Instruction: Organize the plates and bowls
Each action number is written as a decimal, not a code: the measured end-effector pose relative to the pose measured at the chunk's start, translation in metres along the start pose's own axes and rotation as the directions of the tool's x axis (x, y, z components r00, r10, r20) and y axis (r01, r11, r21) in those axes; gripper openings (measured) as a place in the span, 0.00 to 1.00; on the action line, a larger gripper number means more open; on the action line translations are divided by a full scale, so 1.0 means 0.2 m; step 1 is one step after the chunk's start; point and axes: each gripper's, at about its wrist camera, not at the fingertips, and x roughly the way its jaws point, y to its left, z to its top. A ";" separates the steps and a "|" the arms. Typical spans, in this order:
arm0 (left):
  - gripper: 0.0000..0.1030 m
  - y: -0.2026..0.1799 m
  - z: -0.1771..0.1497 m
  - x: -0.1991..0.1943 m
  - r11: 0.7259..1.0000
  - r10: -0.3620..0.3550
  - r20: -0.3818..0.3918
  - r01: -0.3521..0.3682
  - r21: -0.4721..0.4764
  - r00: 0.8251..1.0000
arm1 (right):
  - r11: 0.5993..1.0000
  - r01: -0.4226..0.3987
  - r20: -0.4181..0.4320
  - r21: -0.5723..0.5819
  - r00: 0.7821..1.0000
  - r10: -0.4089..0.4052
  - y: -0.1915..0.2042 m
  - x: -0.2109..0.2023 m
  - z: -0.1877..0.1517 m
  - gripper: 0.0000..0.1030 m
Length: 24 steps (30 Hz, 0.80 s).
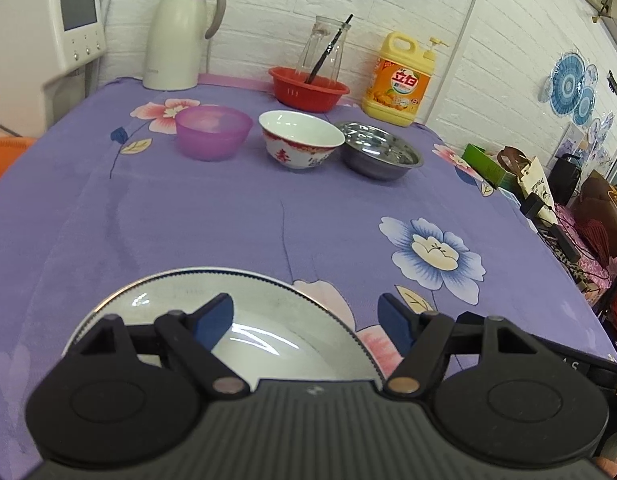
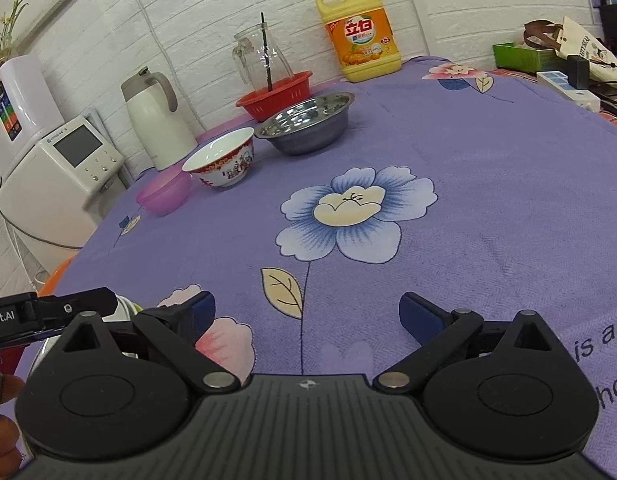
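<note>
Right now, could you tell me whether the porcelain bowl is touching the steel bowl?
Apart. The right wrist view shows purple cloth between the porcelain bowl and the steel bowl; in the left wrist view their rims merely overlap.

Detergent jug [image 2: 358, 26] reads "立白"; tablecloth [image 2: 508, 200] "is a".

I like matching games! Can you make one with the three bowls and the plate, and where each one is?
Things:
1. purple bowl
2. steel bowl
3. red-patterned bowl
4. white plate

Places:
A. middle of the bowl row
B. under the open left gripper
C. end of the row nearest the yellow bottle
D. end of the row nearest the thermos jug

Pairs: 1-D, 2-C, 3-A, 4-B
</note>
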 end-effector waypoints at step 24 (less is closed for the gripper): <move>0.81 -0.07 0.16 0.10 0.997 -0.021 0.014 0.020 0.071 1.000 | 0.992 0.041 0.003 -0.120 0.999 -0.041 -0.10 0.19 0.43 1.00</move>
